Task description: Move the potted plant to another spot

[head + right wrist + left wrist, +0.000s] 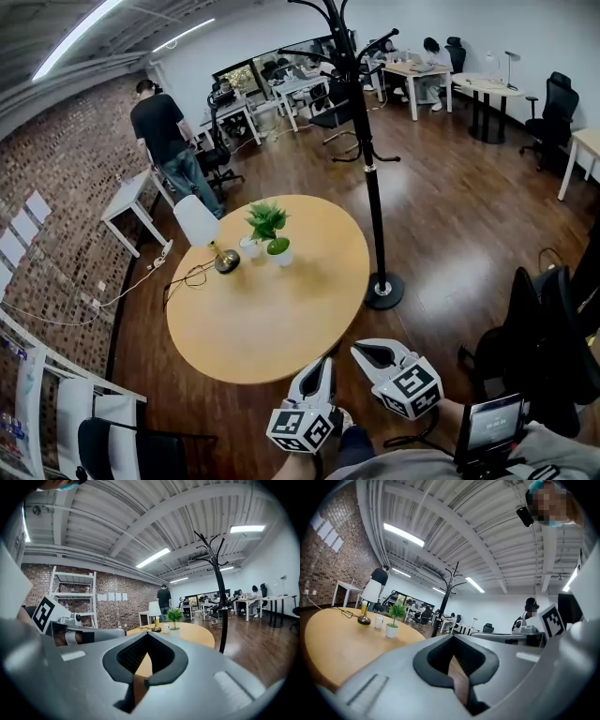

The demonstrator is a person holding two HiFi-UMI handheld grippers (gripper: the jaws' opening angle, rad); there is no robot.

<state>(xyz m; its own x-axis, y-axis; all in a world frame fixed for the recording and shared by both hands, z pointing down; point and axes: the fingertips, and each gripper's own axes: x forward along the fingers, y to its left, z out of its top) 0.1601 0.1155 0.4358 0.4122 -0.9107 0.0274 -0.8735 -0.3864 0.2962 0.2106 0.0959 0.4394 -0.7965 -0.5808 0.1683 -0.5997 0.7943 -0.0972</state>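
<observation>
Foliage of bright green, pointed leaves rises from a small round white pot, with a low mound of darker green sitting at the pot's rim. This is the potted plant, and it stands upright on the far part of the round wooden table, left of the middle. Just beside the plant on its left stands a white cup; what is in the cup cannot be made out. Further left again is a table lamp with a white shade and a dark round base, and a thin black cable loops from it across the wood toward the table's left edge. The left gripper and the right gripper hang side by side at the table's near edge, both pointing across the table toward the plant and well apart from it. In each gripper view the jaws are clenched together with nothing caught between them. A black coat stand rises from the dark wooden floor just off the table's right side. A person in dark clothes stands near the brick wall beyond the table.
</observation>
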